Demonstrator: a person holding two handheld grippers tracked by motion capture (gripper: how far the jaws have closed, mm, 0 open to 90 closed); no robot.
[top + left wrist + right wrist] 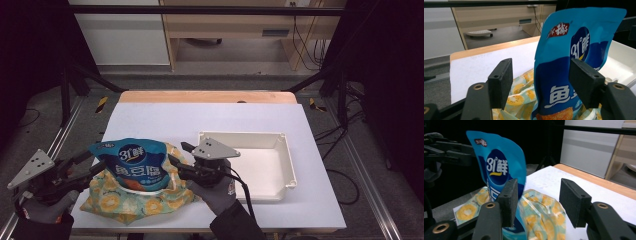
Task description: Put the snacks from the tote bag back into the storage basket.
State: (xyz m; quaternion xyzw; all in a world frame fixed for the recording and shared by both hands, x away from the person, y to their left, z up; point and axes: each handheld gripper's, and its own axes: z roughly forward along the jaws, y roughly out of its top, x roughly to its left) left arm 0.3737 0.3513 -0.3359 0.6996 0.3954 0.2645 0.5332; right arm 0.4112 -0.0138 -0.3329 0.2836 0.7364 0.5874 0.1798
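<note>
A blue snack pouch (135,165) with white lettering stands upright in a yellow-flowered bag (125,202) at the table's front left. My left gripper (92,165) is at the pouch's left edge and my right gripper (177,152) at its right edge. In the left gripper view the jaws (541,72) stand apart; the pouch (574,50) lies against the right-hand jaw, well clear of the other, with the flowered bag (521,95) below. In the right gripper view the jaws (537,195) are wide apart, the pouch (499,162) behind the left jaw and the flowered bag (544,215) loose between them.
A white rectangular tray (287,160) sits just right of my right gripper. The white table top (200,115) stretches back to a wooden edge. Black frame bars flank the table, and the left gripper (451,152) shows beyond the pouch in the right gripper view.
</note>
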